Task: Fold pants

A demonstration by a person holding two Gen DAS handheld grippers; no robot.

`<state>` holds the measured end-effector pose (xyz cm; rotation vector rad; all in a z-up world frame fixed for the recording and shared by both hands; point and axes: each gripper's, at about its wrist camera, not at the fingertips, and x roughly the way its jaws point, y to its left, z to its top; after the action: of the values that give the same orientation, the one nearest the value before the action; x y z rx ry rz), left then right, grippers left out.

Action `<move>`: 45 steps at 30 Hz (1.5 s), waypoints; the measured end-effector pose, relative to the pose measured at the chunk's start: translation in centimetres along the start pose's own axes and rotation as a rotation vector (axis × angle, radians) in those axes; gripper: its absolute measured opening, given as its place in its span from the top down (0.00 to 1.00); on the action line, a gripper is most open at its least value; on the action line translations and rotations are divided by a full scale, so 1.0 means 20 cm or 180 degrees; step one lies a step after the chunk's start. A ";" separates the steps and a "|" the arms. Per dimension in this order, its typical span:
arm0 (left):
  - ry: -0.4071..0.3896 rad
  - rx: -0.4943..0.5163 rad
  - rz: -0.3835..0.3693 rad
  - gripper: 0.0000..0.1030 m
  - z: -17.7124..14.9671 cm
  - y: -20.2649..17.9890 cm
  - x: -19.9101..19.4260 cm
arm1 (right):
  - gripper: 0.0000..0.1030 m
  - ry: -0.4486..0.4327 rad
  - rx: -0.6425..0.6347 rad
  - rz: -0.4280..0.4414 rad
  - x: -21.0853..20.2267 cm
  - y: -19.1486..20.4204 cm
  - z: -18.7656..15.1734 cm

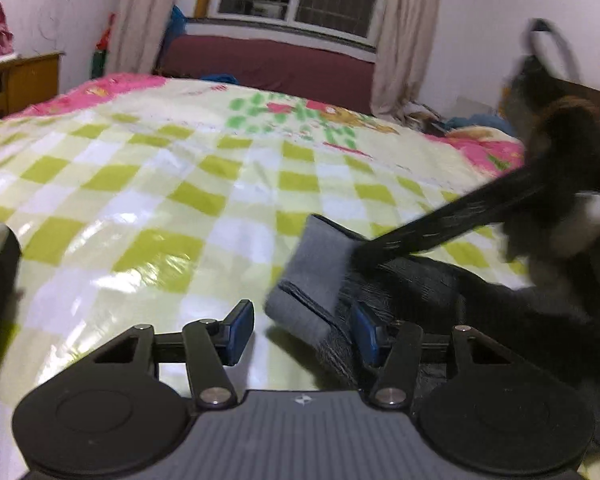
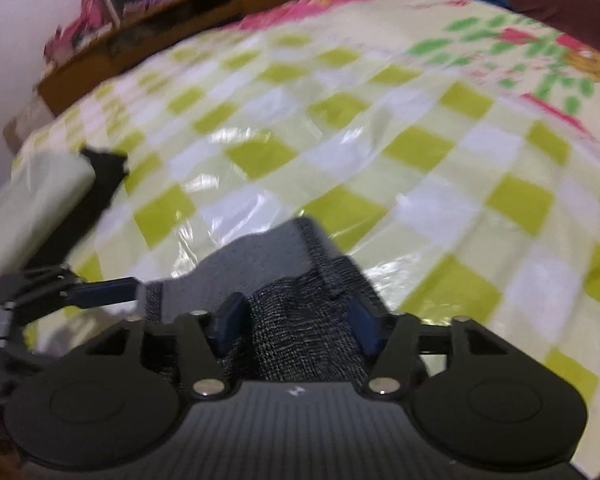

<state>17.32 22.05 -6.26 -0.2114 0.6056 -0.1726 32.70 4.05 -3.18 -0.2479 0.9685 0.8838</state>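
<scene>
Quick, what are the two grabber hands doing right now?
Left gripper: open, pants edge between its fingers, not pinched.
Right gripper: open, pants cloth lying between its fingers.

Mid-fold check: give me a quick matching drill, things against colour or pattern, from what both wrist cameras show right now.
Things:
1. pants
2. bedspread
3. curtains
4. pads of the left tongs

Colour or pattern:
A. blue
B. dark grey knit with a lighter grey cuff
C. beige
D. yellow-green and white checks

Pairs: 1-B, 2-D, 3-C, 4-A
</scene>
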 end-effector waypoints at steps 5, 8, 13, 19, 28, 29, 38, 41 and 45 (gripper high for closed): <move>0.0158 0.0042 -0.0042 0.26 -0.01 -0.06 0.08 | 0.34 0.0026 -0.0034 -0.0171 0.10 0.03 0.01; 0.0147 -0.0008 -0.0139 0.54 0.01 -0.06 0.08 | 0.65 0.0000 0.0070 -0.0123 0.01 0.03 0.00; -0.0187 0.0030 -0.0238 0.57 0.08 -0.10 0.01 | 0.72 -0.0321 0.0282 -0.0054 -0.23 -0.02 0.02; 0.0066 -0.0103 0.0145 0.49 0.09 -0.03 0.20 | 0.54 -0.0188 0.0183 -0.0618 0.01 -0.09 0.05; 0.0391 -0.0208 -0.0121 0.08 0.17 -0.04 0.38 | 0.40 -0.0284 0.0748 -0.0232 0.03 -0.25 -0.04; 0.0418 -0.0191 -0.0053 0.09 0.16 -0.06 0.41 | 0.42 -0.0277 0.0752 -0.0219 0.03 -0.26 -0.04; 0.0179 -0.0911 -0.0145 0.61 0.11 0.12 0.12 | 0.69 -0.0247 0.0642 0.0069 0.00 -0.03 0.05; 0.0002 -0.1068 -0.0034 0.62 0.06 0.21 -0.12 | 0.70 -0.0261 0.0446 0.0346 0.03 0.19 0.11; -0.0198 -0.0895 0.0639 0.62 -0.05 0.29 -0.45 | 0.61 -0.0333 0.0272 0.0533 0.19 0.53 0.13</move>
<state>10.08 29.47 -3.52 -0.4239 0.5842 0.1141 27.35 14.30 -2.65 -0.0473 0.9364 0.9959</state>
